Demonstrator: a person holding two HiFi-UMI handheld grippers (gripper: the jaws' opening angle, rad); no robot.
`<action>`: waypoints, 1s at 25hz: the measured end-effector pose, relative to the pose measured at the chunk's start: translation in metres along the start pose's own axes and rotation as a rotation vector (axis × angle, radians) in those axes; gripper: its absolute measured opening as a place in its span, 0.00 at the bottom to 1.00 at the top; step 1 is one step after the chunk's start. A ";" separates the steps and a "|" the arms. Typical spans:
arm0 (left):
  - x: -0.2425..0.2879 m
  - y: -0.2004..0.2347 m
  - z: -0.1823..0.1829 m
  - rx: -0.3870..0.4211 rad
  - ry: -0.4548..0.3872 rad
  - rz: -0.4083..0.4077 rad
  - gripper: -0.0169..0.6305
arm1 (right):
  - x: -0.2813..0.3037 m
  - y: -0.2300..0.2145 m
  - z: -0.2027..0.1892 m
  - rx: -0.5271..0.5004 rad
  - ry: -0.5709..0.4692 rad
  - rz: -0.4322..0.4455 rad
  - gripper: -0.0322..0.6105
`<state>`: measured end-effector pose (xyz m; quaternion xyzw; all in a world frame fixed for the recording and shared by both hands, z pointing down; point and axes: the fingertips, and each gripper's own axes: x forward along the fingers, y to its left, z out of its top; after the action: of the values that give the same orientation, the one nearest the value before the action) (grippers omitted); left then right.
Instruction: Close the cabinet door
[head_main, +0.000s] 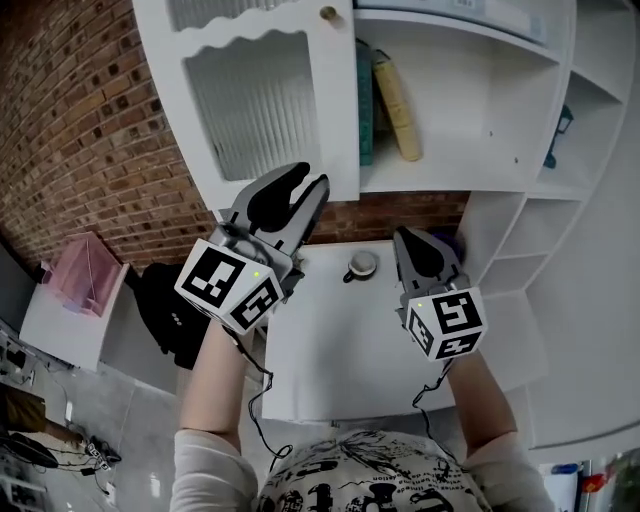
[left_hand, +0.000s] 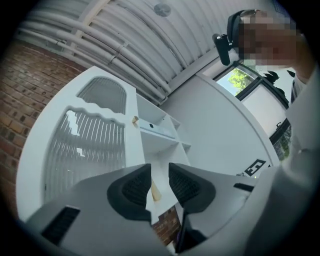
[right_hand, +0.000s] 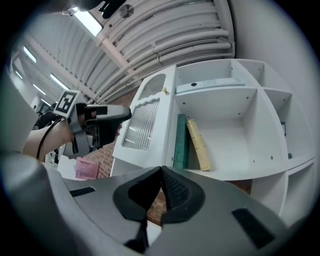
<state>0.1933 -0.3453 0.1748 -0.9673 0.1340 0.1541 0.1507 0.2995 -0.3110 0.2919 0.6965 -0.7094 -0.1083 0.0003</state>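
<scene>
The white cabinet door (head_main: 260, 100) with ribbed glass and a small gold knob (head_main: 328, 13) stands swung open, left of the shelf compartment that holds a green book (head_main: 364, 100) and a yellow book (head_main: 398, 105). My left gripper (head_main: 305, 178) is raised just under the door's lower edge, its jaws apart with nothing between them. In the left gripper view the door (left_hand: 95, 145) and knob (left_hand: 135, 120) lie beyond the left gripper (left_hand: 159, 182). My right gripper (head_main: 408, 238) hangs lower, over the table, jaws together and empty. The right gripper view shows the right gripper (right_hand: 161, 172), the door (right_hand: 145, 120) and the left gripper (right_hand: 107, 114).
A white table (head_main: 340, 350) stands below the cabinet with a cup (head_main: 361, 264) near its back edge. White shelving (head_main: 520, 230) runs down the right side. A brick wall (head_main: 90, 120) is behind, with a pink object (head_main: 85, 272) and a black bag (head_main: 170, 310) at the left.
</scene>
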 end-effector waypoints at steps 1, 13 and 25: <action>-0.008 -0.001 -0.011 0.000 0.016 0.010 0.21 | -0.002 0.005 -0.002 -0.001 0.000 -0.006 0.07; -0.097 -0.033 -0.132 -0.049 0.216 0.065 0.10 | -0.028 0.053 -0.047 -0.010 0.039 -0.055 0.07; -0.161 -0.049 -0.179 -0.166 0.302 0.090 0.05 | -0.047 0.084 -0.092 0.022 0.136 -0.034 0.07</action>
<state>0.1064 -0.3258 0.4040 -0.9815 0.1854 0.0243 0.0415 0.2318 -0.2782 0.4021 0.7140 -0.6970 -0.0529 0.0392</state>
